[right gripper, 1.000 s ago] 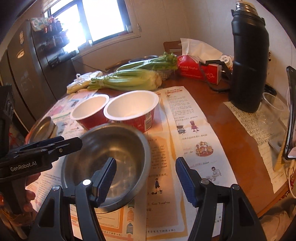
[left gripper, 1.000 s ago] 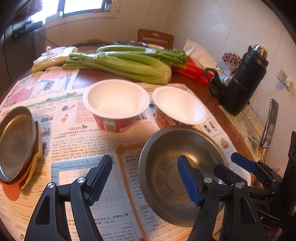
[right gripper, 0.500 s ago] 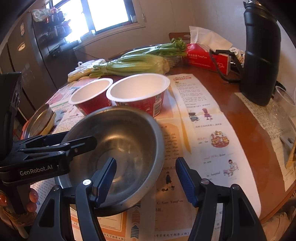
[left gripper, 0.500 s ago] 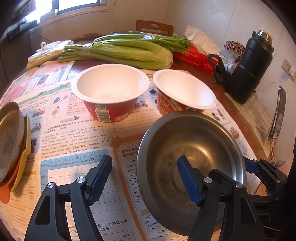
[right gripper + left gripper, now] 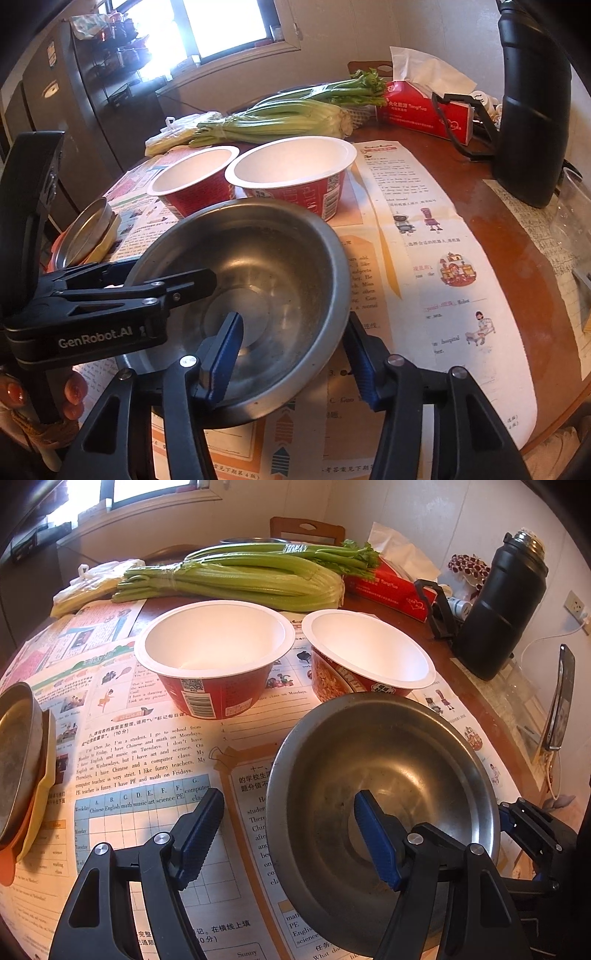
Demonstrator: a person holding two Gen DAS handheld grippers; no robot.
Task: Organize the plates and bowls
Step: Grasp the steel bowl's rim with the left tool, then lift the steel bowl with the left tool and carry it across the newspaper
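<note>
Steel bowl (image 5: 258, 280) sits tilted near the front edge of the surface (image 5: 491, 236), over the printed papers (image 5: 147, 753), and both tongs reach into it. Right tongs (image 5: 291, 354) straddle its near rim, one blue pad inside and one outside, with a gap still showing on either side, so they are not closed on it. Left tongs (image 5: 291, 834) are spread wide, the right pad over the bowl's inside and the left pad over the papers; they hold nothing. Just behind the bowl stand two red paper bowls (image 5: 214, 657) (image 5: 369, 657) side by side, apart from each other. At the left edge a steel plate (image 5: 18, 760) lies on a yellow plate (image 5: 44, 786). Celery (image 5: 240, 579), a tissue box (image 5: 424, 110) and a black flask (image 5: 502, 605) occupy the far edge.
</note>
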